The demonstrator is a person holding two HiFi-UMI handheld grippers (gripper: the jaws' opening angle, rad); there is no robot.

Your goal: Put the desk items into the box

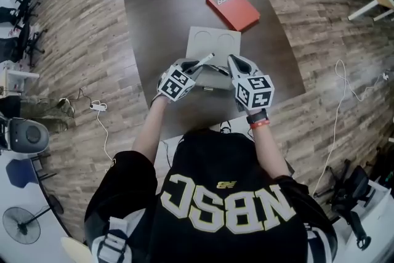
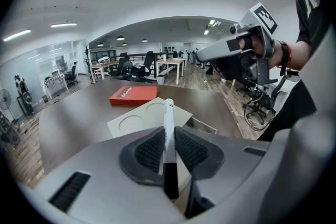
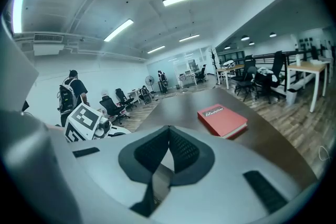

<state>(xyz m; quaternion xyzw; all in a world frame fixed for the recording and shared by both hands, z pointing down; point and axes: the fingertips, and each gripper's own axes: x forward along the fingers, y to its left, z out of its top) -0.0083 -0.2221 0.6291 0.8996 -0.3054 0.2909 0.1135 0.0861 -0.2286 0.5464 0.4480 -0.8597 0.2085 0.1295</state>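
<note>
red book (image 1: pixel 232 7) bears white cover lettering too small to read.

A white pen (image 2: pixel 169 113) with a black end is held between the jaws of the left gripper (image 2: pixel 168 140). Its body is pale grey, and its pads (image 2: pixel 191 149) are black and ribbed. Ahead of these jaws a beige-grey box (image 2: pixel 142 119) marked with two pressed circles is seen. Beyond it a red book (image 2: pixel 133 94) with white lettering is seen. The worktop (image 2: pixel 79 118) is dark brown. Black and white squares are carried on the cube (image 1: pixel 253 90) of the grey right gripper (image 3: pixel 169 136).
</note>
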